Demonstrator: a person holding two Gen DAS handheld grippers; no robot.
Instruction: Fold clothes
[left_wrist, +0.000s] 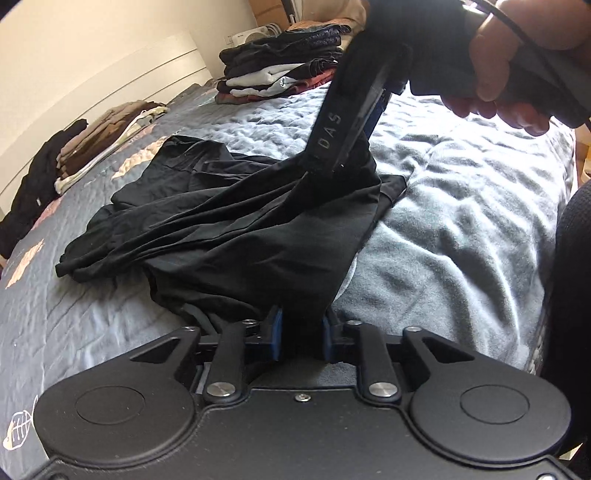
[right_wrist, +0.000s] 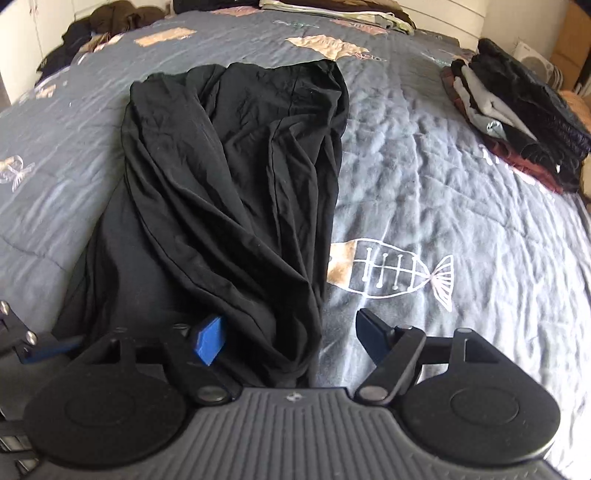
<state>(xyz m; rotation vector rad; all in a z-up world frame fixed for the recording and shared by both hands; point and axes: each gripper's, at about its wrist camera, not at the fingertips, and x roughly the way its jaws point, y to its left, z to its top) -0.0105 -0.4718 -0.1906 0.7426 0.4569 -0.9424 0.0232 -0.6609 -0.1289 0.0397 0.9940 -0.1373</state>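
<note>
Black garment (right_wrist: 236, 177) mid-bed (right_wrist: 424, 177), rumpled, folding unfinished. Left claw (left_wrist: 301, 334) clenched on near edge; right claw (right_wrist: 291, 339) released around a bunched end. Folded stacks (left_wrist: 284, 62) far right.

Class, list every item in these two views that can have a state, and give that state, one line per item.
Black garment: unfolded, bunched and creased, one end lifted off the bed.
Left gripper: shut on the garment.
Right gripper: jaws wide apart in its own view, cloth lying between them.
Mixed dark clothes pile: folded, stacked.
Brown and cream clothes pile: folded, stacked.
Quilt: spread over the bed, wrinkled.
</note>
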